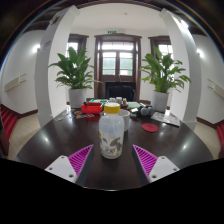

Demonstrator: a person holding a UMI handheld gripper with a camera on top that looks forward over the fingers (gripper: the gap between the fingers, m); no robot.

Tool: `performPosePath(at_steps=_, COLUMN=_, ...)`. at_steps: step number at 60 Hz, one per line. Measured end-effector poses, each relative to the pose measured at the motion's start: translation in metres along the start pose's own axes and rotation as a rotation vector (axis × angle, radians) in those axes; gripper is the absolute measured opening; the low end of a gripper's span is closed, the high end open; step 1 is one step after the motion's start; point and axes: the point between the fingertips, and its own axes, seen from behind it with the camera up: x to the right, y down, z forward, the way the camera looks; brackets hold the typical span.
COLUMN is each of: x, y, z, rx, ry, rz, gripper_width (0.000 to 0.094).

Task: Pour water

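Standing between wide-spread gripper [112,160] fingers: bottle [112,133] on dark table [60,140], untouched.

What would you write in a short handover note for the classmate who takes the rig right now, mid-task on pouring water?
Tool: open, gripping nothing. Its fingers sit low on either side of the bottle, with a gap at each side.
Bottle: clear plastic, upright on the dark round table, just ahead of and between the fingers. I cannot tell whether a cap is on.
Beyond the bottle: a cluster of small items, including a red container and a red disc. Which one is meant to receive the water is unclear.
Done: approach only, judging by the layout.
Left: close on the bottle, lift, pour, set it back.
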Motion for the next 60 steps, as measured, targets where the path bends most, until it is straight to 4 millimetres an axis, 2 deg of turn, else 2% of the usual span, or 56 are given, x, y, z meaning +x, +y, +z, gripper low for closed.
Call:
performPosePath(at_steps=12, x=-0.005, y=-0.024, z=0.049, rx=0.058, ry=0.001, rz=0.014, gripper_width=0.0764)
performPosePath(at_steps=18, x=-0.007, y=-0.037, z=0.067, rx=0.1, ry=-0.012, rz=0.045, gripper_width=0.0764)
performPosePath(at_steps=23, x=-0.006, y=-0.04, z=0.078, rx=0.109, ry=-0.014, rz=0.068, gripper_width=0.0763)
performPosePath(at_steps=28, x=-0.007, y=-0.033, z=0.09, rx=0.103, ry=-0.014, rz=0.076, gripper_width=0.0705)
performPosePath(at_steps=29, x=-0.005, y=-0.032, z=0.092, rx=0.099, ry=-0.006, rz=0.076, gripper_width=0.0701)
performPosePath(at_steps=31, x=-0.002, y=-0.032, z=0.092, rx=0.1, ry=0.007, rz=0.069, gripper_width=0.0589)
performPosePath(at_steps=40, x=-0.003, y=-0.033, z=0.096, rx=0.125, ry=0.005, rz=0.036, gripper_width=0.0482)
performPosePath(at_steps=52, x=-0.005, y=-0.032, z=0.099, rx=0.116, ry=0.021, rz=0.021, gripper_width=0.0457)
performPosePath(at_steps=55, x=-0.013, y=-0.032, z=0.101, rx=0.101, ry=0.016, rz=0.026, gripper_width=0.0458)
performPosePath(at_steps=60, x=-0.044, y=-0.042, z=0.111, rx=0.092, ry=-0.025, rz=0.069, gripper_width=0.0455)
